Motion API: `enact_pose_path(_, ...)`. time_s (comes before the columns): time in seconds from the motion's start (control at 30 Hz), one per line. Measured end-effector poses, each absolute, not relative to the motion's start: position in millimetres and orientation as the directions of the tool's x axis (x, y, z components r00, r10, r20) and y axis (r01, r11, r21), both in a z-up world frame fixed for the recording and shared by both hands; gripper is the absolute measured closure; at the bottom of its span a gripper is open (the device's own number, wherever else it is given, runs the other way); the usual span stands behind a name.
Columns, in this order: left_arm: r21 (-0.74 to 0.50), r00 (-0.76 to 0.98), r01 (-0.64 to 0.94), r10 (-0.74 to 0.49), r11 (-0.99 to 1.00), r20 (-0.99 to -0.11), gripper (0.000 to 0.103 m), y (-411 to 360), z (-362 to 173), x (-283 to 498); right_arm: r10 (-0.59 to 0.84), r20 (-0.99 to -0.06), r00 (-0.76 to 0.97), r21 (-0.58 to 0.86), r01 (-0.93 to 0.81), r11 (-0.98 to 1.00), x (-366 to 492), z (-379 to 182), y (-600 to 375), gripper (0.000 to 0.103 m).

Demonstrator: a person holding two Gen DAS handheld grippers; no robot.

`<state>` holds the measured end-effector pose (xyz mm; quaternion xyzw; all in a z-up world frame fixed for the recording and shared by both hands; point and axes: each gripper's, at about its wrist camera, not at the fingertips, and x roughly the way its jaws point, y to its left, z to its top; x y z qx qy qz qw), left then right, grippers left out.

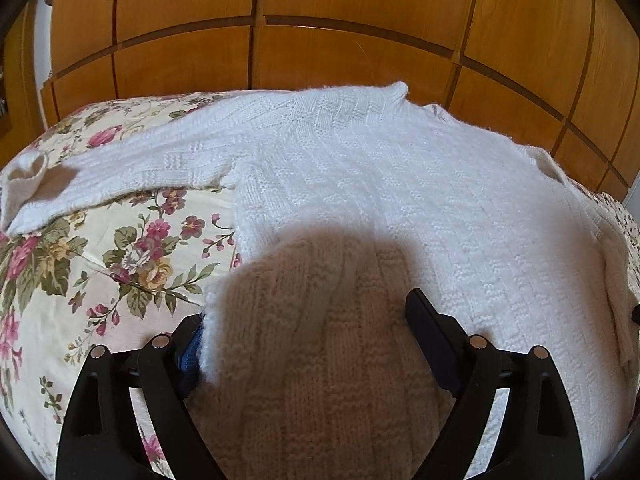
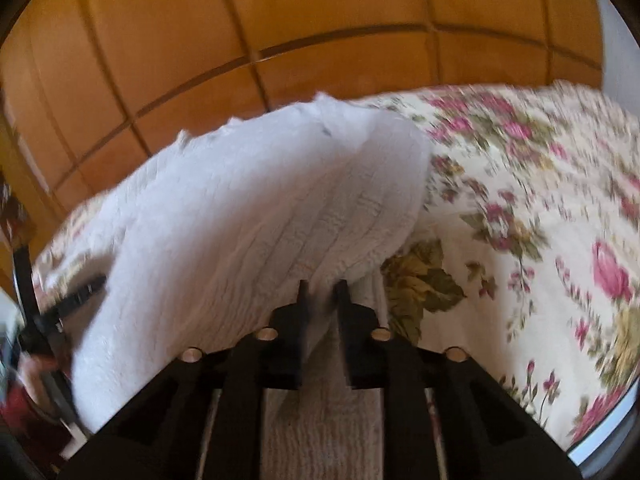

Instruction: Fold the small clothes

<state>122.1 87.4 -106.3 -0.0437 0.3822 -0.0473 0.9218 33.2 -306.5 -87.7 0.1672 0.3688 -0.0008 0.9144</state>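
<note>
A white knitted sweater (image 1: 380, 184) lies spread on the floral bedspread (image 1: 80, 264), one sleeve (image 1: 120, 176) stretched out to the left. My left gripper (image 1: 308, 320) is open, its black fingers wide apart on either side of a raised, shaded fold of the sweater's near edge. In the right wrist view my right gripper (image 2: 320, 292) is shut on the sweater (image 2: 240, 220) and holds its right part lifted and draped leftward. The left gripper's black finger (image 2: 80, 292) shows at the far left.
Wooden wardrobe doors (image 1: 320, 20) stand right behind the bed. The floral bedspread (image 2: 540, 240) stretches out to the right of the sweater. The right wrist view is motion-blurred.
</note>
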Motion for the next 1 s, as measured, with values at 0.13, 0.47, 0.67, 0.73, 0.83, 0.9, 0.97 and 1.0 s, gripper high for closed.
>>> enact_pose_path(0.13,-0.114,0.703,0.055,-0.119,0.992,-0.701,0.015,87.9,-106.3,122.6,0.223,-0.686,0.692,0.431,0.140,0.892,33.5,-99.6,-310.8,0.061)
enact_pose_path(0.47,-0.109,0.702,0.055,-0.116,0.993,-0.702,0.015,87.6,-106.4,123.8,-0.004,-0.616,0.787,0.282,0.225,0.933,32.9,-61.0,-364.5,0.097)
enact_pose_path(0.67,-0.107,0.702,0.055,-0.115,0.993,-0.703,0.015,86.9,-106.4,124.4,-0.255,-0.599,0.759,0.158,0.424,0.892,44.7,-48.1,-445.7,0.097)
enact_pose_path(0.73,-0.105,0.702,0.055,-0.113,0.993,-0.703,0.014,86.8,-106.7,124.4,-0.309,-0.603,0.736,0.140,0.479,0.867,50.8,-49.9,-470.7,0.097)
enact_pose_path(0.83,-0.106,0.702,0.056,-0.115,0.993,-0.703,0.014,87.3,-106.9,124.6,-0.397,-0.615,0.682,0.074,0.551,0.831,65.3,-58.8,-503.2,0.096)
enact_pose_path(0.9,-0.108,0.701,0.056,-0.117,0.993,-0.703,0.014,87.4,-107.1,124.9,-0.419,-0.635,0.649,0.066,0.586,0.808,69.5,-65.5,-518.6,0.089)
enact_pose_path(0.97,-0.111,0.702,0.057,-0.118,0.992,-0.702,0.014,88.0,-107.3,125.0,-0.369,-0.631,0.682,0.153,0.576,0.803,60.5,-64.2,-520.8,0.055)
enact_pose_path(1.0,-0.110,0.702,0.057,-0.118,0.992,-0.702,0.014,87.7,-107.6,125.0,-0.358,-0.618,0.700,0.172,0.564,0.807,54.6,-62.3,-514.1,0.052)
